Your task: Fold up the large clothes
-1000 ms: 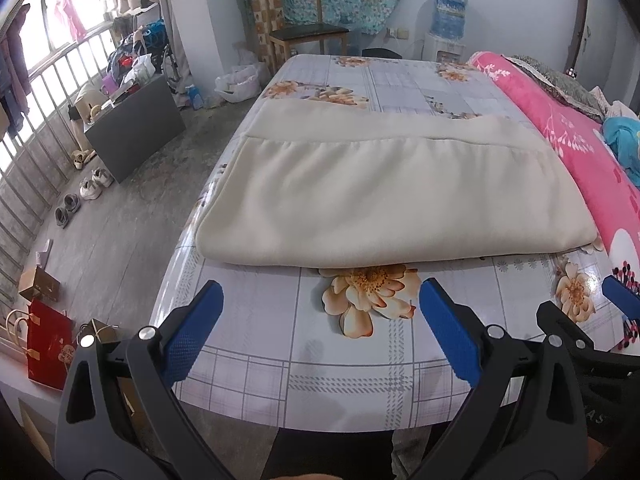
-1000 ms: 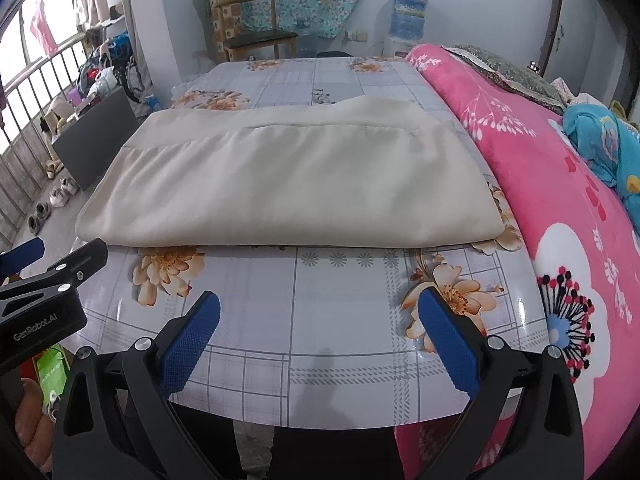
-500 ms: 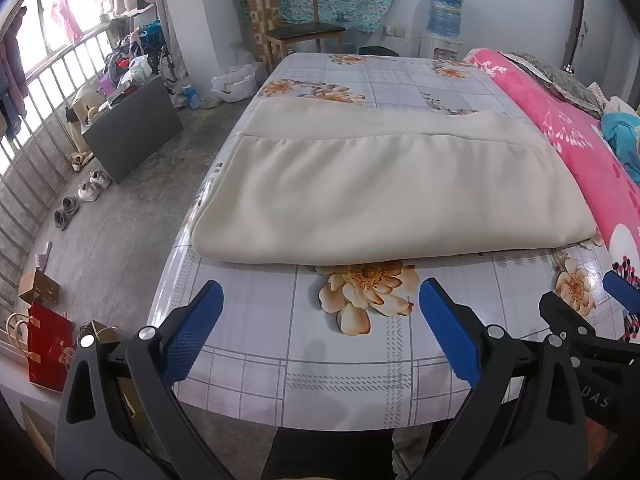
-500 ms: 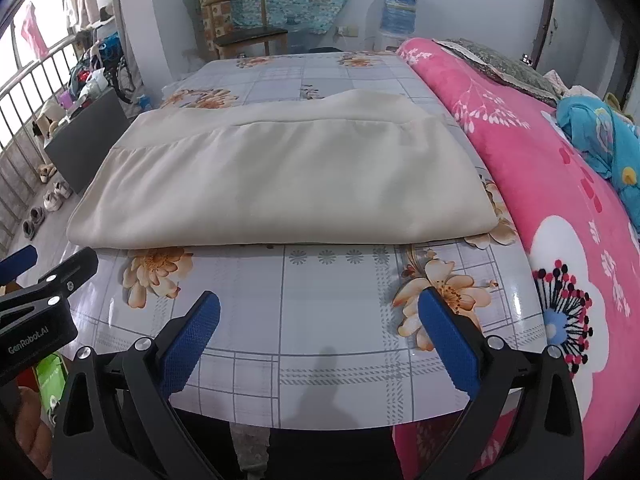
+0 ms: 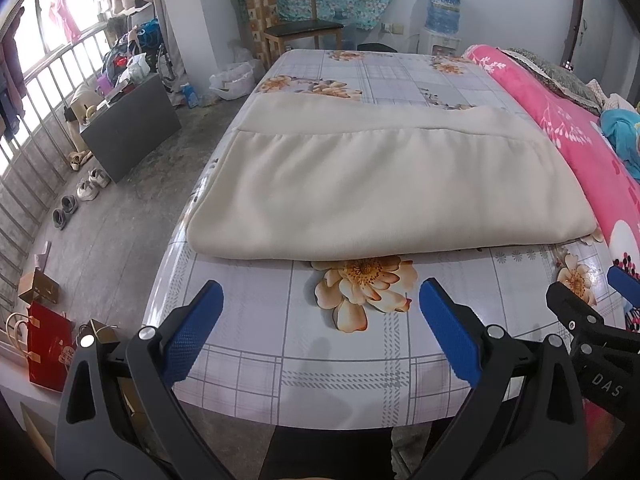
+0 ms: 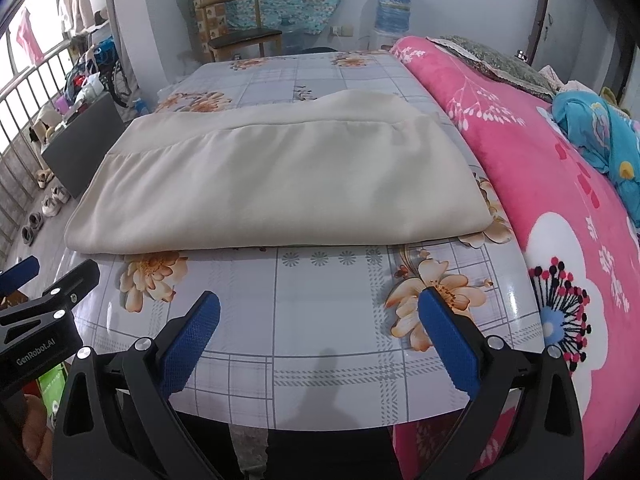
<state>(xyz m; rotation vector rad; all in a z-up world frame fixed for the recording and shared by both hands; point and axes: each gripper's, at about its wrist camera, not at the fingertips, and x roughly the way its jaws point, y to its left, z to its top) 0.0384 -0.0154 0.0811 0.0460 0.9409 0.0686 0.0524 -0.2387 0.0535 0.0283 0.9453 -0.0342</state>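
A large cream garment (image 5: pixel 384 184) lies folded into a flat rectangle on the flowered table (image 5: pixel 320 340), its folded edge toward me; the right wrist view shows the same garment (image 6: pixel 280 184). My left gripper (image 5: pixel 320 308) hovers open over the table's near edge, short of the cloth, with nothing between its blue pads. My right gripper (image 6: pixel 318 314) is open too and holds nothing, a little back from the garment's near edge. Each gripper shows at the side of the other's view.
A pink flowered blanket (image 6: pixel 560 168) with a blue bundle (image 6: pixel 600 128) lies along the table's right side. A wooden chair (image 5: pixel 296 28) and a water dispenser (image 5: pixel 442 20) stand behind. Shoes (image 5: pixel 92 184), a dark box (image 5: pixel 132 128) and a red bag (image 5: pixel 48 352) sit on the floor at left.
Both grippers have drifted slightly, so the garment sits a little differently in view. The cloth itself has not moved and both grippers stay open.
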